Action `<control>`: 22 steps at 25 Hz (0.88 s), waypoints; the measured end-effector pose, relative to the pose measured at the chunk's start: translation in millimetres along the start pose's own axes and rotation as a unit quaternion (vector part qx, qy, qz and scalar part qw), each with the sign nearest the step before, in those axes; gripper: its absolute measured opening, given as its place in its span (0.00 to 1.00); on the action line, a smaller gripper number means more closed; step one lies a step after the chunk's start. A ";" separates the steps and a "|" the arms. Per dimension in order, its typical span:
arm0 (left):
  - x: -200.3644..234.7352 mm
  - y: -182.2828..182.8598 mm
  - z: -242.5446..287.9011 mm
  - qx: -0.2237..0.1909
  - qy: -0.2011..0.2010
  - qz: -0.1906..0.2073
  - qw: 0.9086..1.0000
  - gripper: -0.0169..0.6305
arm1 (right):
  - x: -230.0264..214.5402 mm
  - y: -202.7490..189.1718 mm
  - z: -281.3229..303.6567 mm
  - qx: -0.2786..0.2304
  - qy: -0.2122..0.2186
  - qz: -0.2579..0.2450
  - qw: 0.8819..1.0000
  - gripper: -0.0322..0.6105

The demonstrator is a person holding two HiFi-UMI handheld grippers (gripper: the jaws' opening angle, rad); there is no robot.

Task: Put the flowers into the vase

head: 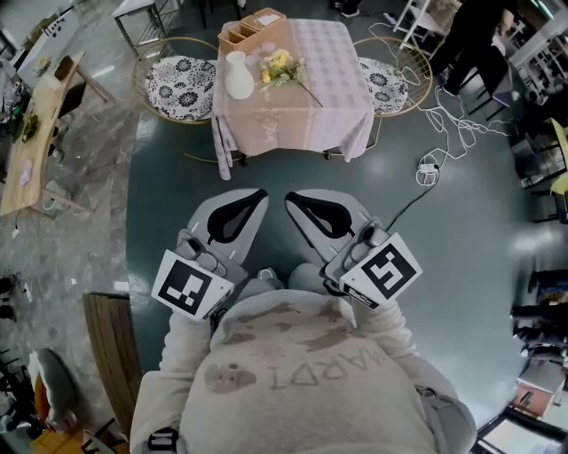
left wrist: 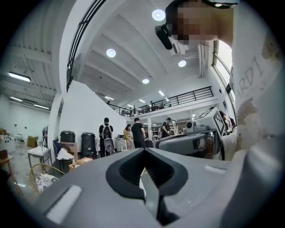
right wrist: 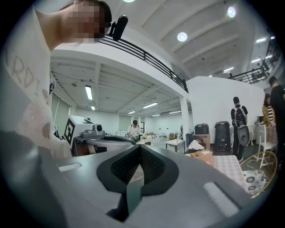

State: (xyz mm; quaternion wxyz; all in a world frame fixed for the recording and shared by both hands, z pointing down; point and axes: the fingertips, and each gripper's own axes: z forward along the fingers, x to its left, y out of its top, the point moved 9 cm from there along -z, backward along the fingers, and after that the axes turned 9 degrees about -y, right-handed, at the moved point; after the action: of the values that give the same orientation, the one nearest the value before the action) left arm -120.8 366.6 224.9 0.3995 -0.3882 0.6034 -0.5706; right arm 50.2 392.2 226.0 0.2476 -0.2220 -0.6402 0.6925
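Though faint, flowers seemingly beside vase

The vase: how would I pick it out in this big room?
Find the table with the checked cloth, between two round chairs with patterned cushions. On its left part stands the vase, beside yellow flowers lying on the cloth. It is the only smooth white, narrow-necked thing there; the wooden box behind it is tan and square.

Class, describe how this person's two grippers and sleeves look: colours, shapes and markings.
The left gripper and right gripper have smooth light-grey tapering shells with black ribbed pads. Each carries a white cube with black square markers. The person wears a pale beige sweatshirt with long sleeves.
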 end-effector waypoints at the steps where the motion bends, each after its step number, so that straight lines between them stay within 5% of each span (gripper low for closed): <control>1: 1.5 -2.6 -2.6 0.005 -0.004 0.002 1.000 0.03 | 2.5 -0.1 0.1 -0.004 -0.005 0.003 1.000 0.09; 11: 30.7 -18.8 6.1 0.009 -0.012 -0.014 1.000 0.03 | -21.9 -2.7 11.7 -0.008 -0.054 0.024 0.998 0.09; 22: 113.9 -20.8 60.2 0.010 0.018 -0.027 0.999 0.03 | -112.7 0.6 81.7 -0.011 -0.034 0.033 0.999 0.09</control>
State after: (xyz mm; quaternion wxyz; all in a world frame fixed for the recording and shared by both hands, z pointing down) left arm -108.0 237.5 239.4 0.3767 -0.3903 0.5942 -0.5939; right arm 86.9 258.0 230.9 0.2004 -0.2217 -0.6480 0.7006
